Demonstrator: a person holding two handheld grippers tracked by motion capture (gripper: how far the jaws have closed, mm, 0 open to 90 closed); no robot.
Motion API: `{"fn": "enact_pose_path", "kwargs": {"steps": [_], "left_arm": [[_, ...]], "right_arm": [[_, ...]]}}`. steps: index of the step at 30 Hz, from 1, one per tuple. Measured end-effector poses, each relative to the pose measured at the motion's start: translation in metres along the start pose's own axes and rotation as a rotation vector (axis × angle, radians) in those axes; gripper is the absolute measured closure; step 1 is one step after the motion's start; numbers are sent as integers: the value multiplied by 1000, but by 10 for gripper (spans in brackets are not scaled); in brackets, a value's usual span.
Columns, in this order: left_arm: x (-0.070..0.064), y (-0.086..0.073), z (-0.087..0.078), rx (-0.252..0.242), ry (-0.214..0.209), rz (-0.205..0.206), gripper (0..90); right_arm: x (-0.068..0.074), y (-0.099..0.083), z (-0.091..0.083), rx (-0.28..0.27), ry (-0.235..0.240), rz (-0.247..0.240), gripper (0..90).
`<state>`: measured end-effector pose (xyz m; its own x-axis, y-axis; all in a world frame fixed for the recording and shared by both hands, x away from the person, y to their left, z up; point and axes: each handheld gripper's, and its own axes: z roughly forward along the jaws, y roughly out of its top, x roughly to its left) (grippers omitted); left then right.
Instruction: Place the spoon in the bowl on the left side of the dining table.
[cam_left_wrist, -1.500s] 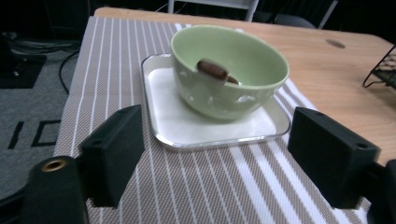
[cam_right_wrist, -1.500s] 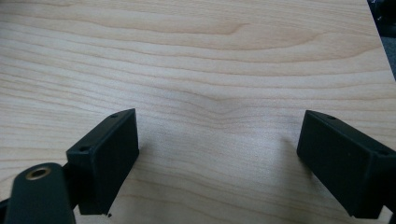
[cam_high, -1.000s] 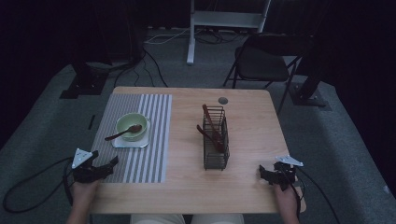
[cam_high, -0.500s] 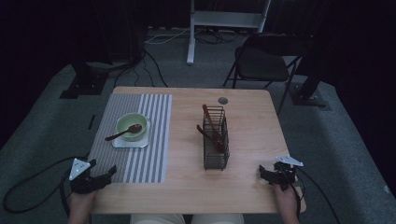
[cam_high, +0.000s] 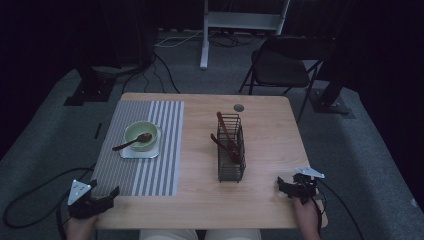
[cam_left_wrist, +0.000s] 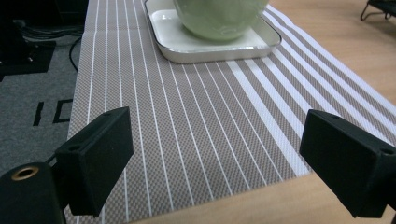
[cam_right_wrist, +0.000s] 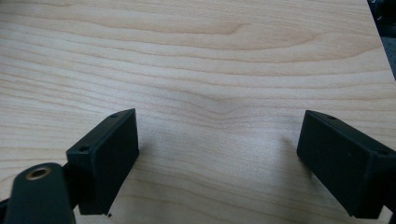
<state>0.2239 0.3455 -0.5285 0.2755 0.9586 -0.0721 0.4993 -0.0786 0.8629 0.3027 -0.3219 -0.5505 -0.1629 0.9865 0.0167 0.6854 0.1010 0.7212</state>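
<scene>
On the wooden table (cam_high: 260, 200), a striped placemat (cam_high: 150, 165) carries a white tray (cam_high: 141, 151) with a green bowl (cam_high: 141, 134) and a brown spoon (cam_high: 132, 142) resting in it, well apart from the wire caddy (cam_high: 231, 150) of utensils. Left gripper (cam_high: 95, 202) at the mat's near corner and right gripper (cam_high: 295, 187) over bare wood both stand spread wide, holding nothing. Judged a starting step: next, the left advances to the spoon handle; no legible writing.
</scene>
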Motion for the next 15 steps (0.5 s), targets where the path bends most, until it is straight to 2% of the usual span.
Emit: {"fn": "enact_pose_path", "kwargs": {"steps": [5,11,15], "left_arm": [[2,-4,-7,0,9,-21,98],[5,-12,-15,9,21,-18,98],[6,-16,-20,9,47,-15,98]], "right_arm": [[0,0,0,0,0,0,120],[0,0,0,0,0,0,120],[0,0,0,0,0,-1,120]]}}
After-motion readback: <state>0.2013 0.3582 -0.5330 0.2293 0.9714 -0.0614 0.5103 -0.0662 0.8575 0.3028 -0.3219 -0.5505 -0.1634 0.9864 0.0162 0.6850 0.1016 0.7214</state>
